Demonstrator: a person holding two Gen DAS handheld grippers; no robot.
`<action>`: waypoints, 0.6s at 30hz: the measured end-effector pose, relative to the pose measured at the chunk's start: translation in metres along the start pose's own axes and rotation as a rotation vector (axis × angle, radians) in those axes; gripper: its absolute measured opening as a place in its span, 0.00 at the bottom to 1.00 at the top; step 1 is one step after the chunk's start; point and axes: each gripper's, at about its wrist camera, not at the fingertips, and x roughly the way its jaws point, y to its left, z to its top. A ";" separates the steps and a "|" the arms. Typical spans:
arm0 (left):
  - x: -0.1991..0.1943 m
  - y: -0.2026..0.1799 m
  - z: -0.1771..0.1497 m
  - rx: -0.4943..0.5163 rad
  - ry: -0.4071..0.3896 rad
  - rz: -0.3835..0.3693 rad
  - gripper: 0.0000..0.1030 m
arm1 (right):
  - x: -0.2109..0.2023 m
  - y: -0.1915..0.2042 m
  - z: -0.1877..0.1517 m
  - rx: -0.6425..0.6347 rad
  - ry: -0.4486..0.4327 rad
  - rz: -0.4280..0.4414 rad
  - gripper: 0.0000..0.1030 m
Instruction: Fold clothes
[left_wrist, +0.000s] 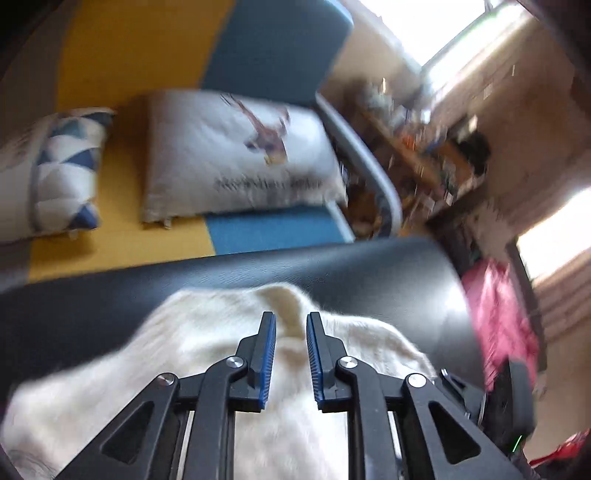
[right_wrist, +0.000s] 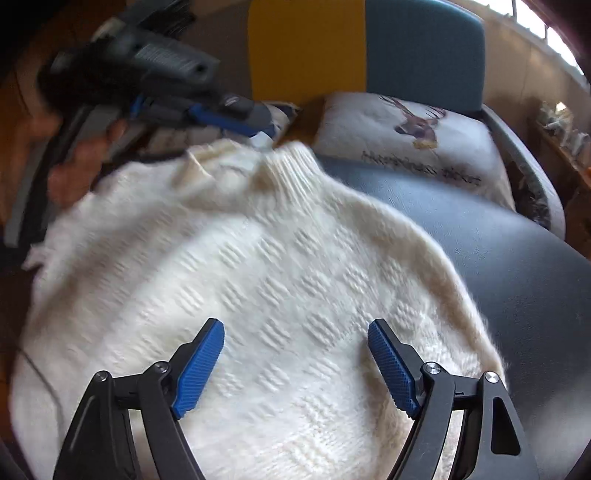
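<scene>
A fluffy white sweater (right_wrist: 258, 280) lies spread out on a dark, shiny worktop (right_wrist: 517, 295). Its ribbed collar (right_wrist: 291, 162) is at the far end, and the rest of it runs back toward the person holding the tools. So the long way of the sweater goes from near to far.

The right tongs (right_wrist: 295, 339) hover over the near, lower part of the sweater. They are spread wide and hold nothing. The knitted squares show plainly between the two blue tips.

The left tongs (left_wrist: 290, 325) are up at the far end, right by the collar. Their two blue pads are close but not pressed together; a thin gap shows between them, with white wool under it. From the right camera, the left tongs (right_wrist: 236, 118) sit just above the collar's edge. I cannot tell if they are pinching any wool yet, since the picture is blurry.

I think the left one is nearer to a good grab, being right at the collar. The right one would need to drop down to reach the wool.

Behind the worktop sits a sofa with a deer pillow (right_wrist: 417, 140).
</scene>
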 end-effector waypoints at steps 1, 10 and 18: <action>-0.015 0.006 -0.013 0.004 -0.037 0.038 0.16 | -0.008 0.003 0.013 0.009 -0.027 0.065 0.79; -0.043 0.032 -0.104 0.102 -0.064 0.311 0.15 | 0.073 0.019 0.129 0.297 0.069 0.543 0.84; -0.035 0.044 -0.124 0.137 -0.062 0.345 0.15 | 0.144 0.035 0.146 0.374 0.128 0.655 0.84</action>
